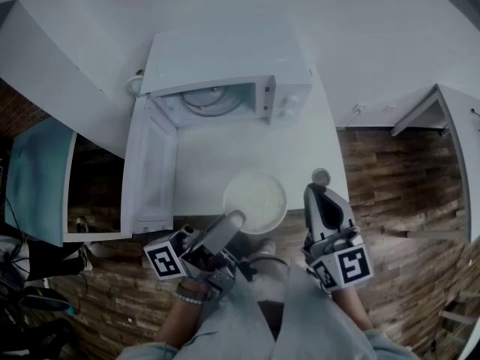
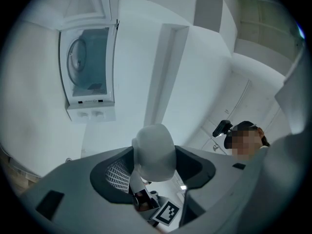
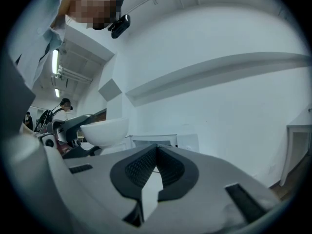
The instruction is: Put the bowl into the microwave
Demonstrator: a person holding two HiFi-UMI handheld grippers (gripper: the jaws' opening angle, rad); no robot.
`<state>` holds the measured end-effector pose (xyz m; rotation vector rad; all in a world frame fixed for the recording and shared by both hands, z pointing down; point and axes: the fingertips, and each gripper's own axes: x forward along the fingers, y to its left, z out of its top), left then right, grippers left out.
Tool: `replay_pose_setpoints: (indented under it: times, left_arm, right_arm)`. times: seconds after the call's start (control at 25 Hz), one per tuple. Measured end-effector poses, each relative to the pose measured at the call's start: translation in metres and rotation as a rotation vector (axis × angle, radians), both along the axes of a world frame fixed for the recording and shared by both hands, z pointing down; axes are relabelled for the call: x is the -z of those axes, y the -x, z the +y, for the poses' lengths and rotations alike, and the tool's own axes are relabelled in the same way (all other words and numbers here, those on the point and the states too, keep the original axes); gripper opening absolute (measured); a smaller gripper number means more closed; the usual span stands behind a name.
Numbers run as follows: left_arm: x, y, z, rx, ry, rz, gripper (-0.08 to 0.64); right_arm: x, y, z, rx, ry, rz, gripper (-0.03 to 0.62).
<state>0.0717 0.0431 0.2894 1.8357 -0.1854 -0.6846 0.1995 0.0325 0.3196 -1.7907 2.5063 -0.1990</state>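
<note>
The left gripper (image 1: 231, 222) was clamped on the near rim of the white bowl (image 1: 255, 199). It leaned in from the left, with the person's left arm (image 1: 176, 319) low behind it. The right gripper (image 1: 319, 195) had its jaws pressed together, with nothing between them. It pointed straight ahead, just right of the bowl. The bowl was at the front edge of the bench (image 1: 217, 156), in front of the microwave (image 1: 225, 66). The microwave's door (image 1: 150, 163) stood open to the left.
</note>
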Motion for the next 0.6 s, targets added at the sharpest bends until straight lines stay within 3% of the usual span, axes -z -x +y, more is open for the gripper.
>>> replay_pose_setpoints:
  times: [0.6]
  left_arm:
    - [-0.006,0.003,-0.001,0.118,-0.004,-0.029,0.253]
  right_arm:
    - [-0.012,-0.007,-0.004,0.081,0.031,0.005,0.0]
